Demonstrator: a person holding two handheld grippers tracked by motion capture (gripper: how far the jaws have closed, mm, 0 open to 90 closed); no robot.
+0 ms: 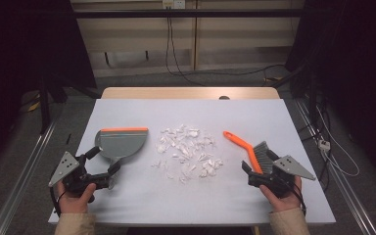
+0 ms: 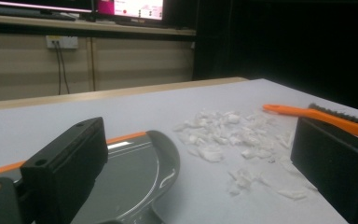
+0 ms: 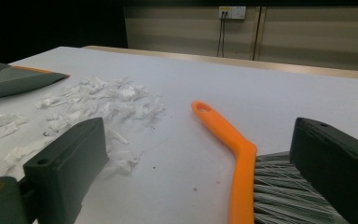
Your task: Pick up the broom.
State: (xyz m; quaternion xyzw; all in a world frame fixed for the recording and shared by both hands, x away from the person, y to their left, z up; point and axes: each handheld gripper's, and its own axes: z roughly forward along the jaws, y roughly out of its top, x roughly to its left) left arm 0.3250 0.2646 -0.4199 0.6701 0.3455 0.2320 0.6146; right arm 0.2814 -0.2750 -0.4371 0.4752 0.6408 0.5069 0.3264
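Dustpan [image 1: 121,143] and brush [image 1: 250,151] are lying on the white worktop [image 1: 254,115], one before each claw. The left claw [image 1: 104,167] is standing wide open with nothing held, its jaws reaching toward the near end of the grey dustpan, whose orange lip is facing away from the person. In the left gripper view the pan [image 2: 135,172] is lying just past the left jaw, and no pad is pressing on it. The right claw [image 1: 257,166] is gaping equally wide and gripping nothing; the brush's grey bristles [image 3: 284,196] are sitting between its jaws, the orange handle [image 3: 223,135] slanting away. Between the two tools, a heap of white paper scraps [image 1: 188,152] is spreading over the middle of the worktop.
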